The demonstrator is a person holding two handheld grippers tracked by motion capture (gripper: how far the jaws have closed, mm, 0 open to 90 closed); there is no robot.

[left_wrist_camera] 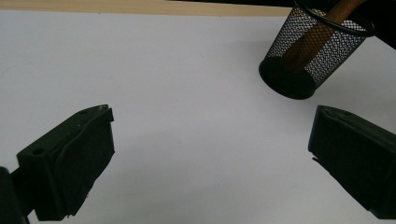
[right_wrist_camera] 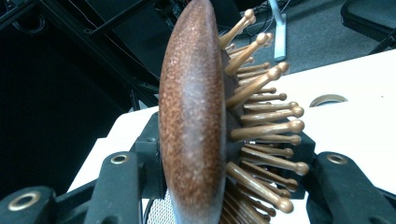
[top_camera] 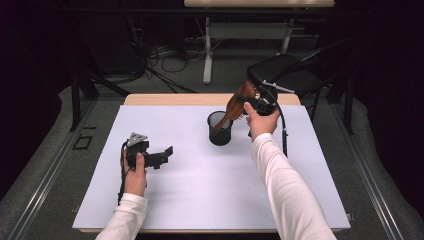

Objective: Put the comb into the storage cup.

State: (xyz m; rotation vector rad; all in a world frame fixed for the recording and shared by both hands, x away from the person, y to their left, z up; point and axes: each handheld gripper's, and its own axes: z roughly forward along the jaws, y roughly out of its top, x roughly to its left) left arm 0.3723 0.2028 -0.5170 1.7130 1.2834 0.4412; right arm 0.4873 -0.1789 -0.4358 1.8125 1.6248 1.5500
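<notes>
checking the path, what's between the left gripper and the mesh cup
Nothing: in the high view the stretch of white table between the left gripper and the mesh cup is bare. The left gripper view shows the same.

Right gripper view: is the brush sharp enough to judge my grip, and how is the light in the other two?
Right gripper view: the wooden hairbrush looms very close, its grain and pegs fairly crisp, the room behind dim. Left gripper view: bright even white table, mesh cup sharp, the near jaws slightly soft. High view: table well lit, surroundings almost black, right gripper small and dark against the chair.
</notes>
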